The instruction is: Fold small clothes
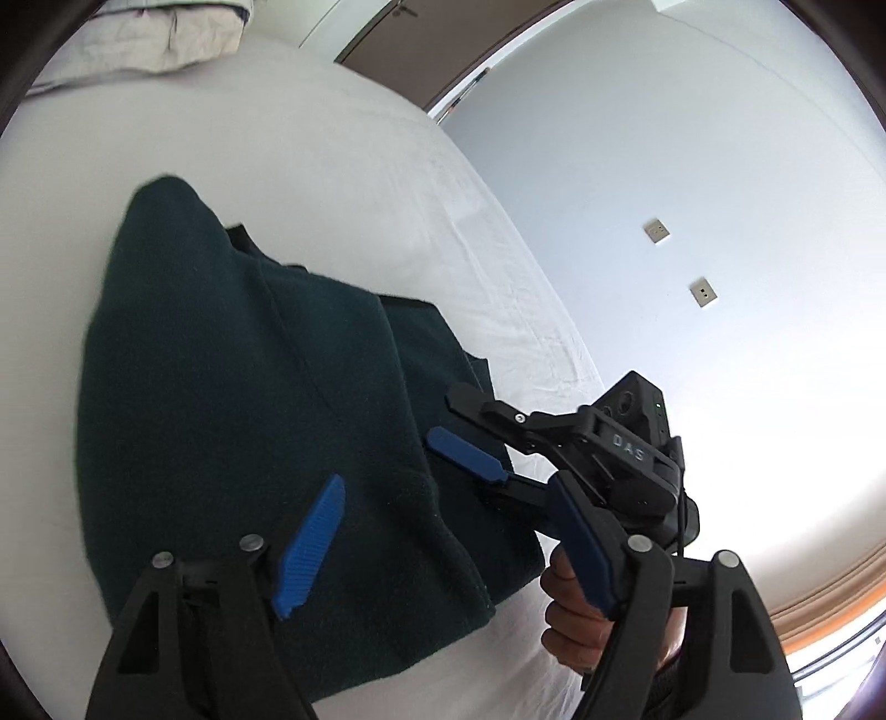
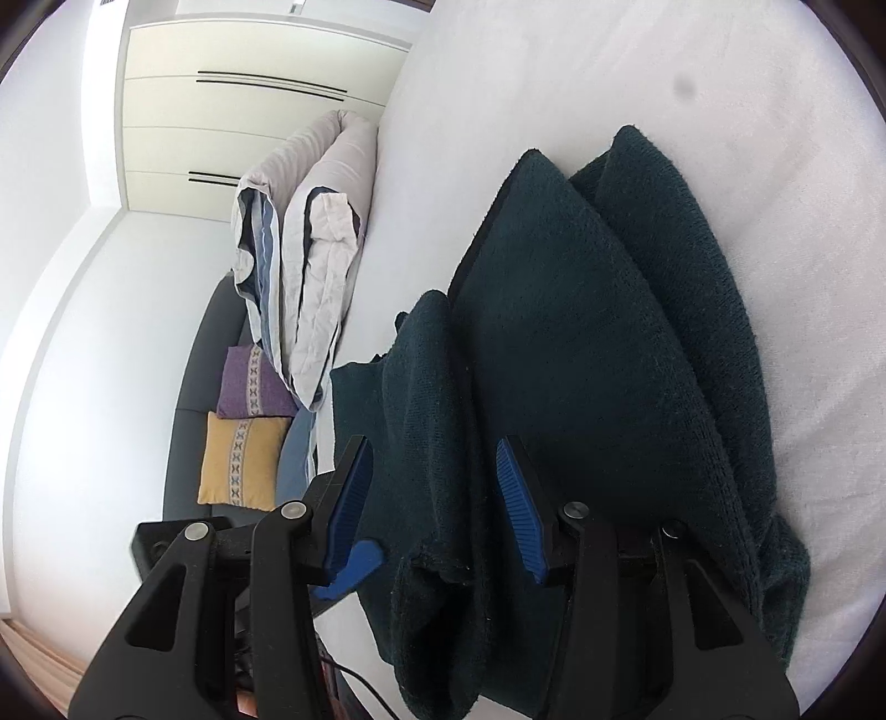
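A dark green knit garment [image 1: 249, 399] lies folded in layers on the white bed [image 1: 387, 183]. My left gripper [image 1: 443, 548] is open just above its near edge, holding nothing. My right gripper [image 1: 459, 426] shows in the left wrist view, open at the garment's right edge. In the right wrist view the right gripper [image 2: 432, 498] is open with a fold of the garment [image 2: 581, 360] lying between its blue pads [image 2: 518, 504], not pinched.
A folded pale duvet [image 2: 315, 260] lies along the bed's far side, also shown in the left wrist view [image 1: 166, 33]. A purple cushion [image 2: 249, 387] and a yellow cushion [image 2: 238, 459] sit on a grey sofa [image 2: 188, 387]. White wall [image 1: 720, 221] lies beyond the bed.
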